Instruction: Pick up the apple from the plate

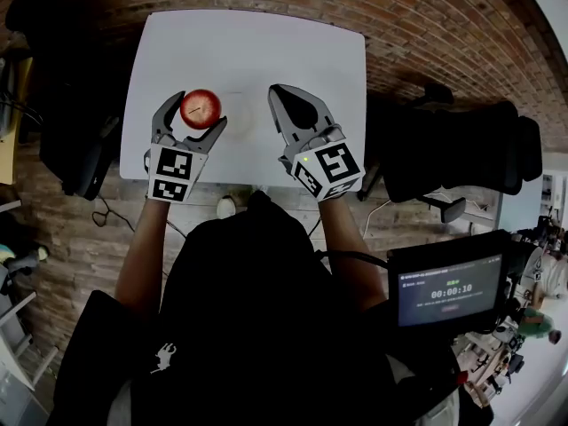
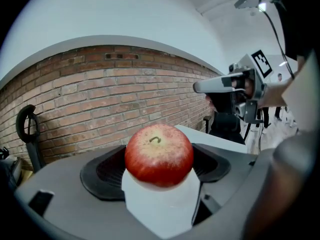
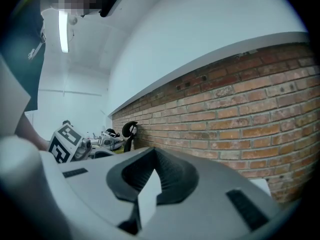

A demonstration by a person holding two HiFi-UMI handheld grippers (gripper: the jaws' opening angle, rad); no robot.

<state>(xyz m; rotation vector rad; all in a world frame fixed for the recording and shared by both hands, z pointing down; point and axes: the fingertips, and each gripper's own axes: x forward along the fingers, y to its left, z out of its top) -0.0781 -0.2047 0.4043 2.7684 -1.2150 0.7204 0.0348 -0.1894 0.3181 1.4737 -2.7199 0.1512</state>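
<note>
A red apple (image 1: 201, 107) sits between the two fingers of my left gripper (image 1: 195, 115), which is shut on it above the white table (image 1: 257, 47). In the left gripper view the apple (image 2: 159, 155) fills the gap between the dark pads, stem up, clear of the table. A faint round white plate (image 1: 241, 121) lies just right of the apple. My right gripper (image 1: 277, 94) hovers over the table beside the plate, jaws shut with nothing in them; in the right gripper view its pads (image 3: 165, 171) meet.
A brick wall (image 2: 100, 89) runs behind the table. A black office chair (image 1: 466, 153) stands to the right and dark gear (image 1: 67, 105) to the left. A screen showing a timer (image 1: 448, 291) sits at lower right.
</note>
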